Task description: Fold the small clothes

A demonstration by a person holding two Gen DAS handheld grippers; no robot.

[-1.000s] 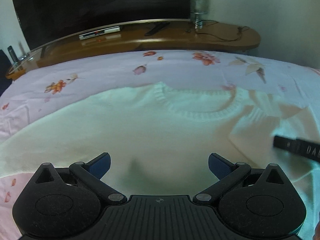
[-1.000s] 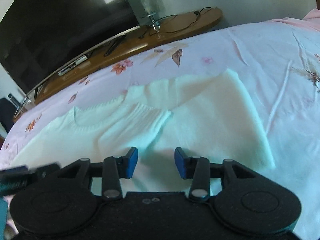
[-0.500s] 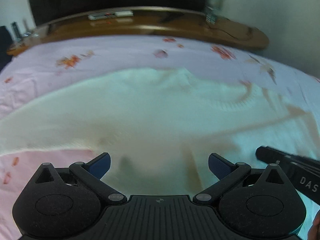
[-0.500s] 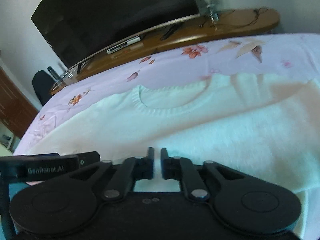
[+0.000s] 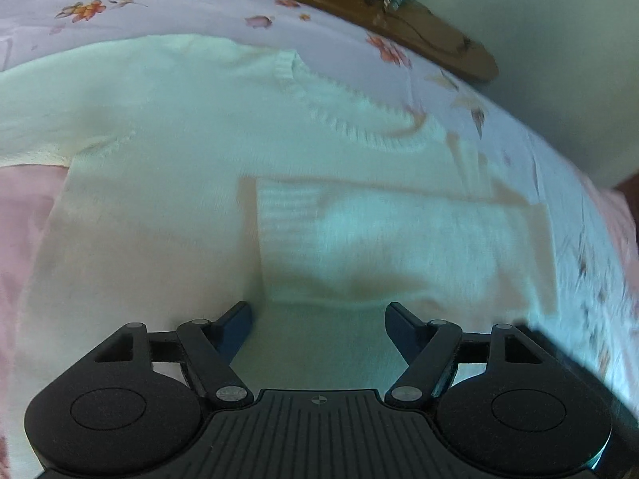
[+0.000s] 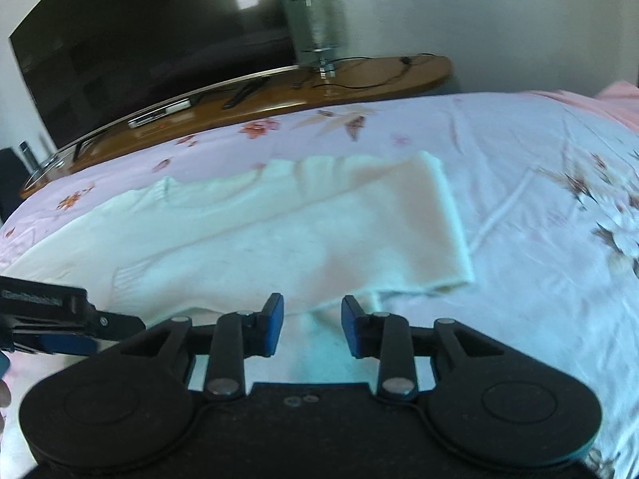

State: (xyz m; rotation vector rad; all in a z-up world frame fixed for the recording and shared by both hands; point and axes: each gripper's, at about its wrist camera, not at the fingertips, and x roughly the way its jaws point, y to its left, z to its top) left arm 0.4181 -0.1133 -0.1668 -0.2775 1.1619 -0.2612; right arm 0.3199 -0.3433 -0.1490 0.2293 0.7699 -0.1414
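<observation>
cream knit sweater (image 5: 167, 183) lies flat across a pale lilac floral bedspread (image 6: 519, 183), filling most of both camera views. in the left wrist view its ribbed neckline (image 5: 339, 119) sits in the upper middle of the frame. one sleeve (image 5: 399, 247) is folded across the chest, its ribbed cuff (image 5: 285, 207) just left of centre. the other sleeve reaches off toward the left edge, unfolded.

the left gripper (image 5: 318, 321) sits at the bottom centre of its view, jaws spread wide, holding nothing, low over the lower body of the sweater. the right gripper (image 6: 312, 325) is at the bottom centre of its own view, jaws parted with a narrower gap, also empty, right at the near edge of the folded-over side.

the knit looks soft, light and thick, likely to droop and stretch if lifted by one point. it should grip well rather than slip. a sensible hold, i judge, is the firmer ribbed cuff of the spread sleeve or the hem corners, pinching both layers.

beyond the bed, a curved wooden tv stand (image 6: 359, 80) carries a dark television (image 6: 151, 52) in the upper left of the right wrist view.
</observation>
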